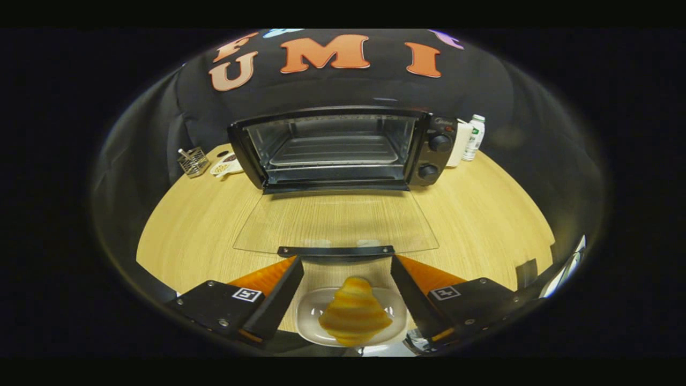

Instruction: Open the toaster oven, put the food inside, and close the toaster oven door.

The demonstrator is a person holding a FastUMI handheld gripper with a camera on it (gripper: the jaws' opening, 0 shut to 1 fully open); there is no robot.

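A black toaster oven (343,147) stands at the back of the wooden table (482,214), its glass door (335,222) folded down flat toward me, with the door handle (336,250) just ahead of my fingertips. Inside, a wire rack and tray show in the lit cavity. A golden croissant (355,312) lies on a small white plate (316,311) below, between my two fingers. My gripper (347,264) is open, its fingers apart on either side of the croissant and touching nothing.
Two black knobs (439,143) sit on the oven's right panel. Left of the oven are a wire basket (193,161) and a small white item (226,164). A white box and a bottle (474,137) stand right of the oven.
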